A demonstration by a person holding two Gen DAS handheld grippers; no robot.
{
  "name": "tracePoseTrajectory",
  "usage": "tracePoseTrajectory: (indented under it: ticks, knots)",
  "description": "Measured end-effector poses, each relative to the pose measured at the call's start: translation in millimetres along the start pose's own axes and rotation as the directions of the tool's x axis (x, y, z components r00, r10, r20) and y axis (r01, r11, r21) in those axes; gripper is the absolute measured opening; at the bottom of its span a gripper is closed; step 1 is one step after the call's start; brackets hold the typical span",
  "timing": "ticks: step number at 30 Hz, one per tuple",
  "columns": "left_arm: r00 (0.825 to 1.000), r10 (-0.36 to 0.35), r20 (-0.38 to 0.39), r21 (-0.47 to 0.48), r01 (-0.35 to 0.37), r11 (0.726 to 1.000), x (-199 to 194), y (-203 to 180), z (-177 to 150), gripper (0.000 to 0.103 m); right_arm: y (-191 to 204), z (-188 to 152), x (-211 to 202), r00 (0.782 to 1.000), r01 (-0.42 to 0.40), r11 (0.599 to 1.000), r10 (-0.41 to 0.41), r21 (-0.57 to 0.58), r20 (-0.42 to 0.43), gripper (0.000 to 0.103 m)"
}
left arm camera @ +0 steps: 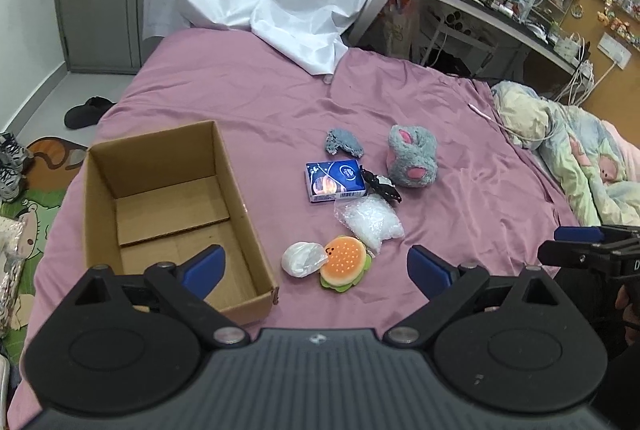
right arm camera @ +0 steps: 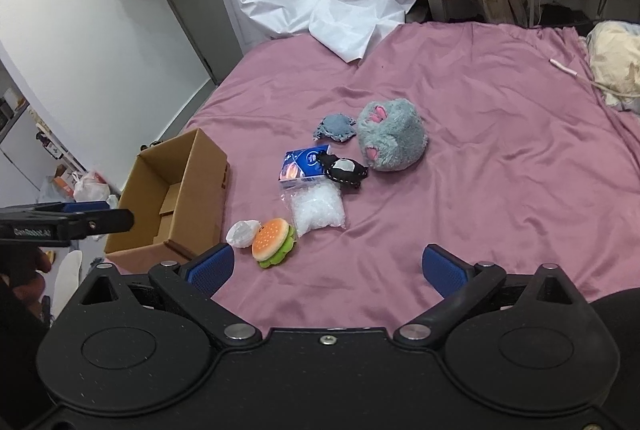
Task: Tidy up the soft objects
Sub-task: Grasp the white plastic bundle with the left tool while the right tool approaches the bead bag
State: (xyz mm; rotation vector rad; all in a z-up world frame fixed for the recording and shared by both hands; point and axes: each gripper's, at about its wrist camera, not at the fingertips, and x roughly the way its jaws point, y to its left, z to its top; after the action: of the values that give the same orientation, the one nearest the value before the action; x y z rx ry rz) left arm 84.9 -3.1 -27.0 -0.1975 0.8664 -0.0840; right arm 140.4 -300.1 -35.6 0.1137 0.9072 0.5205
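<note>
Left wrist view, from left to right: an open cardboard box (left arm camera: 168, 205) sits on the pink bed sheet (left arm camera: 460, 157), and the left gripper (left arm camera: 316, 268) hangs low in front of it with its blue fingers (left arm camera: 206, 268) spread wide and nothing between them. Just right of the box lie a white wad (left arm camera: 302, 258) touching a burger toy (left arm camera: 345, 265), then a clear bag of white bits (left arm camera: 370, 220), a blue tissue pack (left arm camera: 335, 179), a small black pouch (left arm camera: 380, 185), a grey knitted scrap (left arm camera: 345, 142) and a grey plush slipper (left arm camera: 413, 155). At the far right edge the right gripper (left arm camera: 588, 244) shows side-on. Right wrist view gives the same cluster, well apart from the right gripper's fingers (right arm camera: 446, 270), which are spread and empty over bare sheet.
</note>
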Motion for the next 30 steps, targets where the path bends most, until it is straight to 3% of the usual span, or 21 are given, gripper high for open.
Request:
tracePoseTrajectory:
  ticks: [8,15,22,27,30]
  knots:
    - [0.998,-0.030,-0.052,0.075,0.034,0.997,37,-7,9,0.089,-4,9,23,0.999,-0.019,1.000,0.020,0.014,-0.044,0.084]
    - [0.991,-0.017,-0.133,0.202,0.044,0.978,72,-19,11,0.076,-8,18,45,0.997,-0.007,0.999,0.010,0.035,-0.079,0.077]
    - [0.981,0.006,-0.196,0.272,0.049,0.961,97,-24,14,0.067,-7,20,60,0.994,-0.003,0.999,0.007,0.042,-0.106,0.077]
    - [0.970,0.036,-0.242,0.296,0.039,0.954,119,-25,19,0.055,-7,23,71,0.994,0.011,0.999,-0.006,0.042,-0.113,0.077]
    - [0.966,0.044,-0.255,0.319,0.041,0.947,130,-28,20,0.054,-9,25,80,0.993,0.016,0.998,-0.009,0.055,-0.116,0.076]
